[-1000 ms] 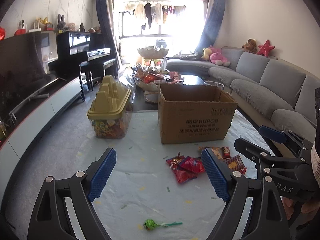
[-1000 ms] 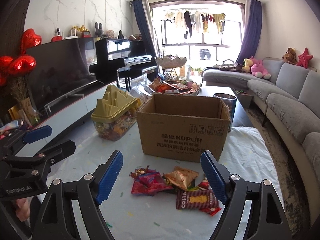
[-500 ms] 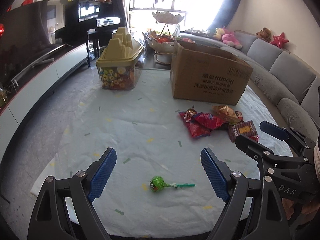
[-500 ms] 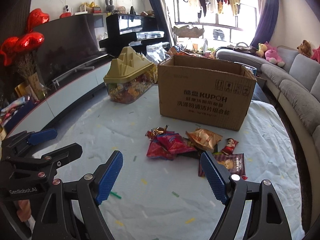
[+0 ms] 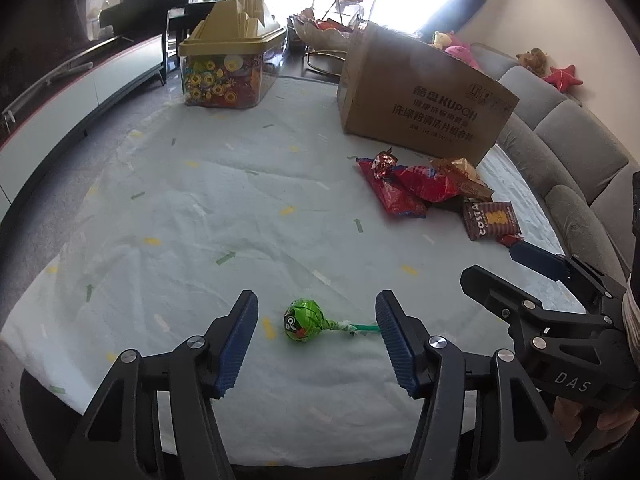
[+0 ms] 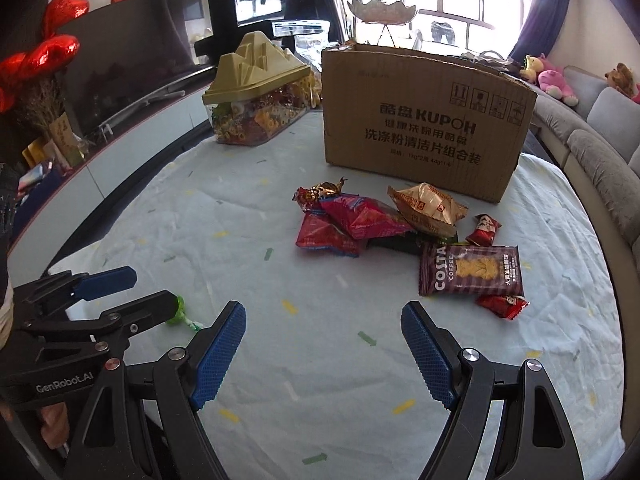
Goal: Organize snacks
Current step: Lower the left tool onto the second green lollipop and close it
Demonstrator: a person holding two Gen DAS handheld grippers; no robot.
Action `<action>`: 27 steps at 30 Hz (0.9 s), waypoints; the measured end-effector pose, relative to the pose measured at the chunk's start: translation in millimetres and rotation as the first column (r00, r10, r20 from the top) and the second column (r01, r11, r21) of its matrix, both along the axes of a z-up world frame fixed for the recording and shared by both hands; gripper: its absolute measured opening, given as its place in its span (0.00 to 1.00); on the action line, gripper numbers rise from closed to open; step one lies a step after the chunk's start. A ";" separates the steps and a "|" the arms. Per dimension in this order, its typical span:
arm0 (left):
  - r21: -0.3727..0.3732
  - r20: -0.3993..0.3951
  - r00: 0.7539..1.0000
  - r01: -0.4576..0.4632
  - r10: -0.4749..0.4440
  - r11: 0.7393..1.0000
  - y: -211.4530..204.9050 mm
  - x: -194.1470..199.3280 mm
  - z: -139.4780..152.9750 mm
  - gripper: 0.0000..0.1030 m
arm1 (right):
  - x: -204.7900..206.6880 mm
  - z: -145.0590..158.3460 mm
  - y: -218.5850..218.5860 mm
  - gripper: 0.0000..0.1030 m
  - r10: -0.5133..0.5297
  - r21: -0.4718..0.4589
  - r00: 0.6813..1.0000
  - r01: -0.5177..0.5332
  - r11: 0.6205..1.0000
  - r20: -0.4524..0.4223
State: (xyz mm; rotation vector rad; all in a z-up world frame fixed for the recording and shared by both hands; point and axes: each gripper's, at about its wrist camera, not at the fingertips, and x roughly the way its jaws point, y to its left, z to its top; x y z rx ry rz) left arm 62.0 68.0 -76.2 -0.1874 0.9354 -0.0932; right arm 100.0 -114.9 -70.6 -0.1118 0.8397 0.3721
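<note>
Straddling the lollipop (image 5: 303,321) on the counter (image 5: 200,216), the left hand-held gripper (image 5: 316,338) has just been closing, pads not yet touching; its stick runs crosswise toward the right pad. The right hand-held gripper (image 6: 323,354) hovers open, farther off, snacks (image 6: 384,224) ahead.

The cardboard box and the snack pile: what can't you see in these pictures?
- Inside of the cardboard box: both views show only its outer walls.
- Lollipop, right wrist view: mostly behind the left gripper.
- Black packet: buried under the red packets.
- Candy jar contents: too small to name.
</note>
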 end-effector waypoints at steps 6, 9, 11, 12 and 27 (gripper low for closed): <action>-0.020 -0.022 1.000 -0.010 0.010 1.000 2.8 2.7 -8.2 0.48 | 2.4 -8.1 5.2 0.78 0.008 -0.016 1.000 -0.009 1.000 -0.021; -0.029 -0.027 1.000 -0.010 0.009 1.000 2.2 4.8 -11.1 0.43 | 4.0 -11.3 5.7 0.78 0.011 -0.018 1.000 -0.011 1.000 -0.030; -0.021 -0.032 0.999 -0.004 0.004 1.000 0.2 6.4 -13.2 0.41 | 5.0 -13.1 5.3 0.78 0.010 -0.016 0.999 -0.011 1.000 -0.036; -0.023 -0.036 0.999 -0.005 0.004 1.000 -0.6 7.4 -14.5 0.41 | 5.2 -13.5 5.1 0.78 0.011 -0.014 0.999 -0.012 1.000 -0.038; -0.033 -0.040 0.999 0.013 -0.015 0.999 -5.2 9.9 -22.1 0.35 | 9.9 -20.6 5.4 0.78 0.012 -0.005 0.998 -0.012 1.000 -0.065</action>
